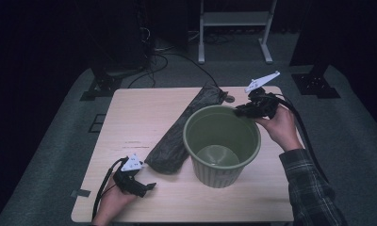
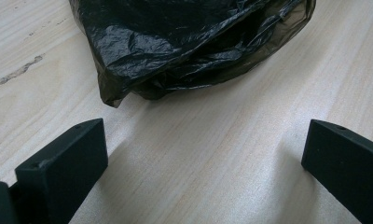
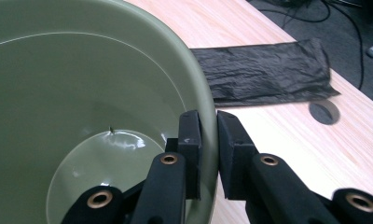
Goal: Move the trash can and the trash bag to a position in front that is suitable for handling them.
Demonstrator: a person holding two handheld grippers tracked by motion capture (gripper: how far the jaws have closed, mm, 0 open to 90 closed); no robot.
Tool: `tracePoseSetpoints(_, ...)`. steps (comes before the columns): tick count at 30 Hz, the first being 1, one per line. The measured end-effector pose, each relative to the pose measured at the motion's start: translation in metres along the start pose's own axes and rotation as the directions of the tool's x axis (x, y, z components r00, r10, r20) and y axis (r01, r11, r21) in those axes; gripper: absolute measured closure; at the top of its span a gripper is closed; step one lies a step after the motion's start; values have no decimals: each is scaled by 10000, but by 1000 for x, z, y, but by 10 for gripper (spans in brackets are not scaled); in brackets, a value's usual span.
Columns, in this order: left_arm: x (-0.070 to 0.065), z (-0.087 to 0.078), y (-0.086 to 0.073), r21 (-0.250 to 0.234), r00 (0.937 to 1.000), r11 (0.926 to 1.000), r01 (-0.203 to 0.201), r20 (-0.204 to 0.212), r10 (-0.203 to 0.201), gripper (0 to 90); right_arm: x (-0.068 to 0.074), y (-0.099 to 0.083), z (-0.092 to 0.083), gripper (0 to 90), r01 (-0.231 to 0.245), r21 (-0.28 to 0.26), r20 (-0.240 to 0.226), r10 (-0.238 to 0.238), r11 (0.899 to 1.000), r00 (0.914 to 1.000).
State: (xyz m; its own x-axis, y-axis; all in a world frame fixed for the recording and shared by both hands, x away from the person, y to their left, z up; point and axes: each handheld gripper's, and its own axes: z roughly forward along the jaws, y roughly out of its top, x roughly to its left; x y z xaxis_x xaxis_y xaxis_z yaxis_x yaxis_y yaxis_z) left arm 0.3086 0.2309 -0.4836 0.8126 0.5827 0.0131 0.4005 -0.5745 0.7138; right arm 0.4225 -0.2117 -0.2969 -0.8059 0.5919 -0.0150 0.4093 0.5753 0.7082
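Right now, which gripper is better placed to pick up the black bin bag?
Left. The left gripper sits open just short of the black bin bag, while the right gripper is clamped on the green bin's rim.

A round, pale green plastic bin [image 1: 222, 146] stands upright on the light wooden table, its open mouth facing up and its smooth, glossy inside bare down to the flat bottom. Its far right rim is pinched from both sides, one black pad inside the wall and one outside. Just left of it, touching or nearly touching its side, lies a crumpled, flattened black plastic bag [image 1: 184, 129], stretched diagonally from near the bin's base toward the far edge.
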Motion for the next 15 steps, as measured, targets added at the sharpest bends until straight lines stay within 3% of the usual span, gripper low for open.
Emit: tracePoseSetpoints(15, 0, 0, 0, -10, 10000, 10000, 11, 13, -11, 0, 23, 17, 17, 800, 517, -14, -447, -517, 9987, 9977)
